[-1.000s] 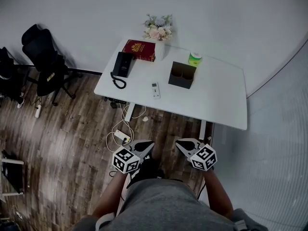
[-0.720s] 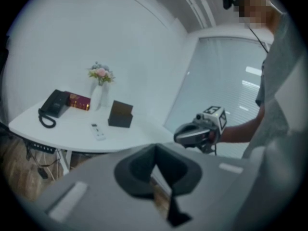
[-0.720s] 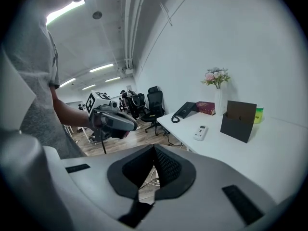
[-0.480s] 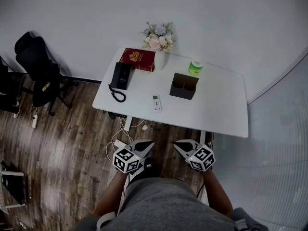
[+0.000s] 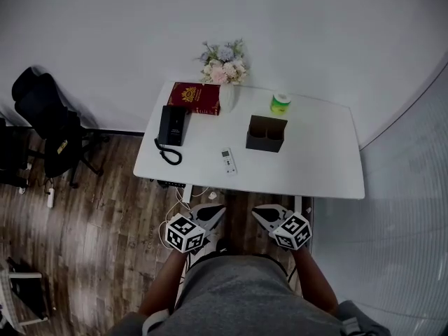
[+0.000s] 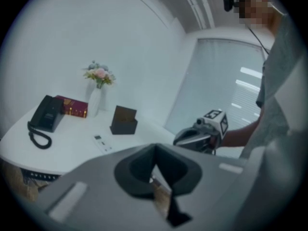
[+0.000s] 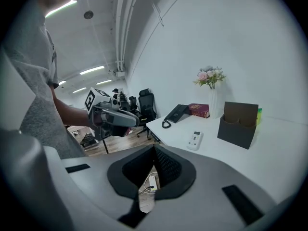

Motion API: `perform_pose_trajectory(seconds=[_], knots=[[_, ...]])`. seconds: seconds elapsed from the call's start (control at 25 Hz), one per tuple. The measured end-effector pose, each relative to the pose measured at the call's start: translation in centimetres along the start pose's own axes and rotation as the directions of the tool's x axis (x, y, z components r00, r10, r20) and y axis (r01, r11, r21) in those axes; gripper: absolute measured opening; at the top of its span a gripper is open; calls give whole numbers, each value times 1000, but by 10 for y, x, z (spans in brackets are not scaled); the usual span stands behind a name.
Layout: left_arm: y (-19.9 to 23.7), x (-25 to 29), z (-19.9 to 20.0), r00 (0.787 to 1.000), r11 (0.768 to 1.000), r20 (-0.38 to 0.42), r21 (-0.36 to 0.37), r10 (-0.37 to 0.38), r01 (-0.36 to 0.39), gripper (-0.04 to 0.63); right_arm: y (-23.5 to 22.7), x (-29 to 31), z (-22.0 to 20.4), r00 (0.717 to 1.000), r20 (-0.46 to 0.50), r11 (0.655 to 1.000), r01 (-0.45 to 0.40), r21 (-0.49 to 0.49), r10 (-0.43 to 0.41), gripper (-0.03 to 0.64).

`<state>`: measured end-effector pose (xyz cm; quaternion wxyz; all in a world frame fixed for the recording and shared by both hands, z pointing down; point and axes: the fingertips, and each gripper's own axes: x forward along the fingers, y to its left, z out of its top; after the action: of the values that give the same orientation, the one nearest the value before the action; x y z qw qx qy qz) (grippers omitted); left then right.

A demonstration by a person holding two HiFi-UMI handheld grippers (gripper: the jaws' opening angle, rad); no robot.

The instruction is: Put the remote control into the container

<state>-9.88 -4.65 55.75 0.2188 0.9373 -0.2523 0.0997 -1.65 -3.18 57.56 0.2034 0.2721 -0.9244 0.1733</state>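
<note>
A small white remote control (image 5: 227, 160) (image 6: 102, 143) (image 7: 195, 139) lies near the front middle of the white table (image 5: 315, 166). Behind it to the right stands the dark open-topped container (image 5: 266, 133) (image 6: 123, 121) (image 7: 238, 119). My left gripper (image 5: 214, 213) and right gripper (image 5: 262, 212) are both shut and empty, held side by side in front of the person's waist, short of the table's near edge. Each gripper shows in the other's view: the right gripper (image 6: 180, 139), the left gripper (image 7: 130, 121).
On the table's back part stand a black desk phone (image 5: 170, 127), a red book (image 5: 194, 97), a white vase of flowers (image 5: 225, 67) and a green cup (image 5: 281, 103). Black office chairs (image 5: 45, 128) stand on the wood floor at left. A power strip and cables (image 5: 176, 219) lie under the table.
The table has come nearer in the head view and sits more centred; the chairs have slid left. Both grippers stay shut and keep their place in front of the body.
</note>
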Motion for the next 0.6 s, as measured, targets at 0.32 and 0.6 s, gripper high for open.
perform_pose_trajectory(seconds=[0.32, 0.6], knots=[[12, -3, -3, 1000, 1000, -22, -5, -11, 11, 0, -3, 19, -2, 1000, 19, 999, 11, 44, -12, 17], [17, -8, -2, 999, 1000, -26, -14, -20, 20, 0, -3, 30, 2, 1000, 20, 998, 23, 58, -24, 17]])
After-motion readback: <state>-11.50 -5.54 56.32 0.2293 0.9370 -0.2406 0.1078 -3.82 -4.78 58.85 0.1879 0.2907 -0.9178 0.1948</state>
